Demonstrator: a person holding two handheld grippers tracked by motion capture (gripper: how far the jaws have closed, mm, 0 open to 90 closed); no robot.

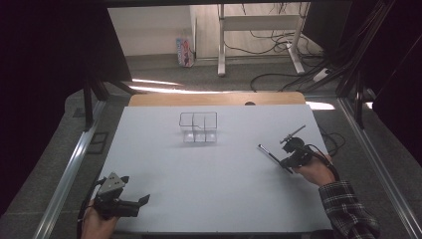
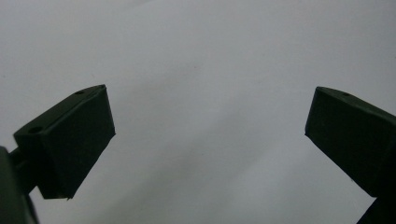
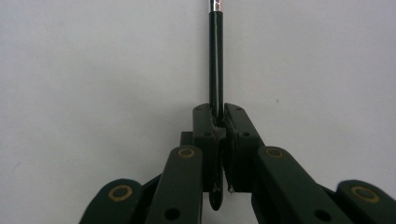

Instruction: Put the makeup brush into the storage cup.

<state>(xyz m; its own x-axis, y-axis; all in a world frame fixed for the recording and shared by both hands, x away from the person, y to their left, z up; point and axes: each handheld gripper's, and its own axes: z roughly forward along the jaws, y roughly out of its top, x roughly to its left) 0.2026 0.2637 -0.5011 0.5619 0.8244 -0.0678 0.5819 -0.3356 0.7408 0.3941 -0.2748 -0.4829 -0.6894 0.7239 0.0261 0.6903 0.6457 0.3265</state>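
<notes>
pen [image 3: 215,56], thin and black with a silver band near its far end, sits pinched between the pressed-together jaws of the right hand-held gripper [image 3: 217,119]; in the right gripper view it runs straight up from the jaws and its tip is cut off by the top edge, while its near end pokes out low between the pads, partly hidden by the linkage. in the high view the same pen [image 1: 271,155] shows at the right of the frame as a dark slanted line over the white counter [image 1: 209,174], whether it touches the surface is hard to make out. the right hand-held gripper [image 1: 287,160] there is a dark lump, its jaws too small to read, with a plaid sleeve [image 1: 346,206] cut off at the lower right. the left hand-held gripper [image 1: 144,200] rests at the lower left of the frame, its hand half cropped by the bottom edge; in the left gripper view its jaws stand spread wide over bare white surface, nothing between them. a clear divided organizer [image 1: 199,128] stands near the upper middle of the counter, well apart from both; its walls are faint and its compartments hard to count.
</notes>
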